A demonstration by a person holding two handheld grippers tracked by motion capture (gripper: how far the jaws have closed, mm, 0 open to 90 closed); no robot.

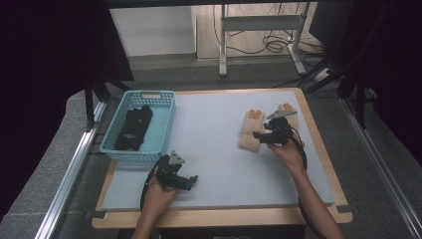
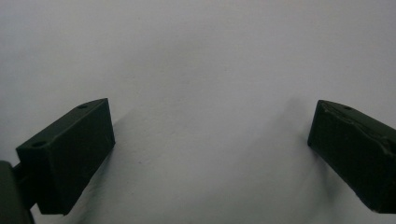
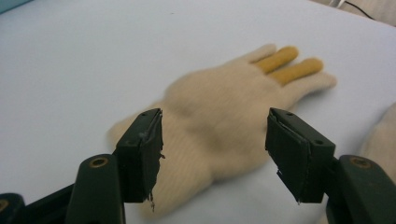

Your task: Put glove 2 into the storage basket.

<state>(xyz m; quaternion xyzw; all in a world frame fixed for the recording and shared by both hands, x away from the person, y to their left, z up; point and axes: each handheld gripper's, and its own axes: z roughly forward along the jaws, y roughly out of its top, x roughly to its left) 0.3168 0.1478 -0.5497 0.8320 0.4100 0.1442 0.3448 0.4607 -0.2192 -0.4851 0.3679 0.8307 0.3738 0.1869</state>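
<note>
**Right gripper poised at a cream glove, grip not yet made**

While the left gripper point(image 1: 191, 180) rests low on the pale table point(image 1: 214, 149) near its front edge, jaws spread wide with nothing between them, the real work is on the other side. The right gripper point(image 1: 259, 135) is at the cream glove point(image 3: 210, 116), which lies flat on the right half of the table with its yellow fingertips point(image 3: 289, 63) pointing away from the person. In the right gripper view the two black jaws stand apart on either side of the cuff end; the pads are not pressing on the knit, so nothing is grasped yet. A second cream glove point(image 1: 289, 110) lies just beside, partly behind the gripper.

At the far left stands a turquoise basket point(image 1: 164, 99) with dark gloves point(image 1: 134, 127) already inside, so I judge that this glove should go there too.

What could go wrong: the fabric is soft and lies flat, so the jaws may close only on the top layer, or slide over the knit and catch nothing. If they pinch only a little, the glove may slip out on the long way across the table. The neighbouring glove is very near, and a wide approach could drag it along.
</note>
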